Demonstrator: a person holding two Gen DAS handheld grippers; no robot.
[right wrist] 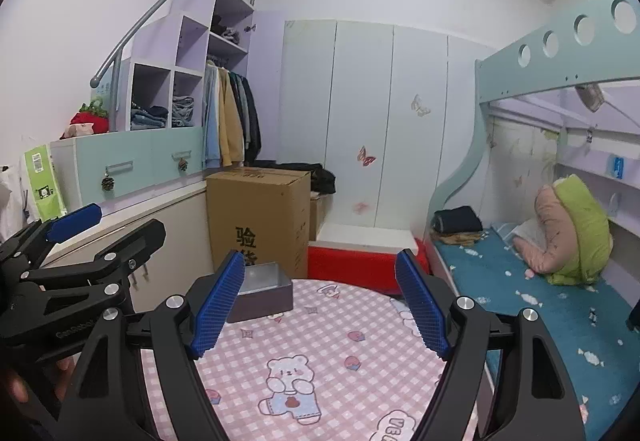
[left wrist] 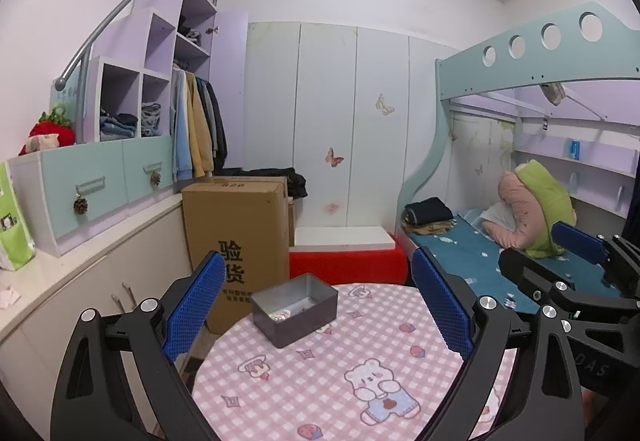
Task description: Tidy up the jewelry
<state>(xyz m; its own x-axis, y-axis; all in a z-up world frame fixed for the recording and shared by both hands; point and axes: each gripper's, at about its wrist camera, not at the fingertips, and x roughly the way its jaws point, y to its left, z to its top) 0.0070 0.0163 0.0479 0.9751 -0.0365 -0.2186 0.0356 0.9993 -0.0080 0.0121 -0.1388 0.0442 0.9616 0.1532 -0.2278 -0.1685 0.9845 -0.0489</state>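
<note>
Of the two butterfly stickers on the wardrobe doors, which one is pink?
The lower butterfly, on the door further left, is pink. The upper one, on the next door to the right, is pale cream.

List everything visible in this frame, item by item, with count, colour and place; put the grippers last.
round table: one, pink checked cloth with bear prints, foreground
box: one, grey, open, on the table's far edge
jewelry: a few small pale pieces inside the box; exact count unclear
cardboard carton: one, brown, on the floor behind the table
red bench: one, white top, by the wardrobe
wardrobe: one, pale doors with butterfly stickers
hanging clothes: several, blue, yellow, dark, on the left
bunk bed: one, teal, on the right
plush pillow: one, green and pink, on the bed
left gripper: blue pads, open, above the table
right gripper: blue pads, open, empty
</note>
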